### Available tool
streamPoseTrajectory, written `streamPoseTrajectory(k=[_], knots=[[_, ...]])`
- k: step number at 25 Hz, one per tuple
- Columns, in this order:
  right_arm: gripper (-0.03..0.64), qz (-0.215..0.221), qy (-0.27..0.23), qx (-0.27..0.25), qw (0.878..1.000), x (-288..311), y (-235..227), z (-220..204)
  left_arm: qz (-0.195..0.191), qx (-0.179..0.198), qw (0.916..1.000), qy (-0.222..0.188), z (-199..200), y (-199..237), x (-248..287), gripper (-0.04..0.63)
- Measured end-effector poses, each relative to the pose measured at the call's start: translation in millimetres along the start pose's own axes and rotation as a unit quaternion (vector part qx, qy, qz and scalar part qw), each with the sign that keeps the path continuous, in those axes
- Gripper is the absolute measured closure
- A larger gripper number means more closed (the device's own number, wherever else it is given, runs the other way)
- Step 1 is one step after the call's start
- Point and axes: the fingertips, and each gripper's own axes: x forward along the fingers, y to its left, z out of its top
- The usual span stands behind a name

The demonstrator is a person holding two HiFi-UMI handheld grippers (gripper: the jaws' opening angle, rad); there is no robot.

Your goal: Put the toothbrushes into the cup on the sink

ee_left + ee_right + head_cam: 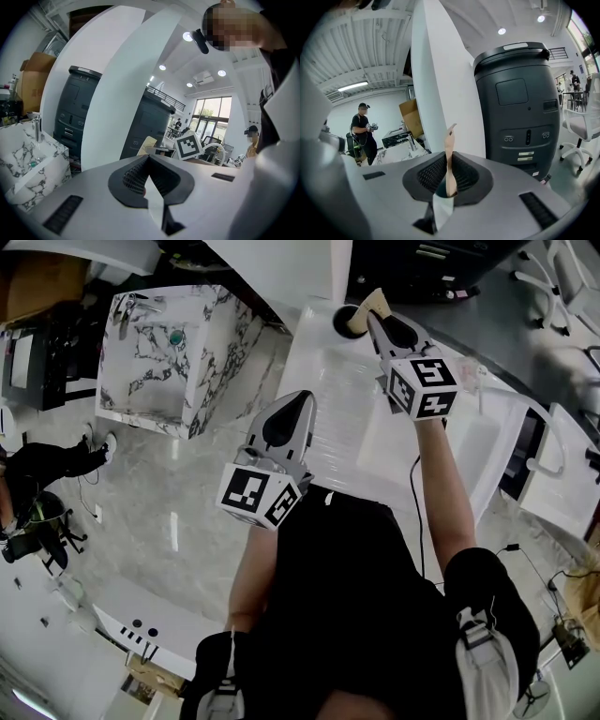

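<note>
Right claw: The right gripper [449, 158] is pinched shut on a thin, light brown toothbrush [450, 138]. The stick pokes out from between the two dark pads.
Why it is held that way: I think the claw grips one end so the long free end can go into the cup first.
Where the toothbrush is: From the head view, its free end is right at the dark round cup [345, 324]. I cannot tell if the end is already inside or just over the rim.
Where the cup is: It stands at the far edge of the white worktop [328, 399]. The arm has to reach a long way out to get there.
Left claw: The left gripper [149, 161] has its jaws together. I can see nothing held in it.
Why it is there: It hangs off the near left corner of the worktop, over the floor and well apart from the cup. I think it is just keeping out of the way.
Other things: A marble sink block [159, 343] stands on the floor to the left, well apart from the worktop. I see no more toothbrushes lying on the worktop.
Step now: It looks like the dropping-in part.
Next move: The brush should point down into the cup before the claw lets go.
What could go wrong: A bump could knock the cup over, since it sits so near the edge.
</note>
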Motion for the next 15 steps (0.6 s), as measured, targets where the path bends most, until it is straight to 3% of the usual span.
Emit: streamPoseTrajectory(k=[15], knots=[[0.563, 0.0, 0.051, 0.003, 0.999, 12.2, -3.2, -39.3, 0.016, -0.002, 0.9999, 0.0, -5.3, 0.4, -10.5, 0.581]])
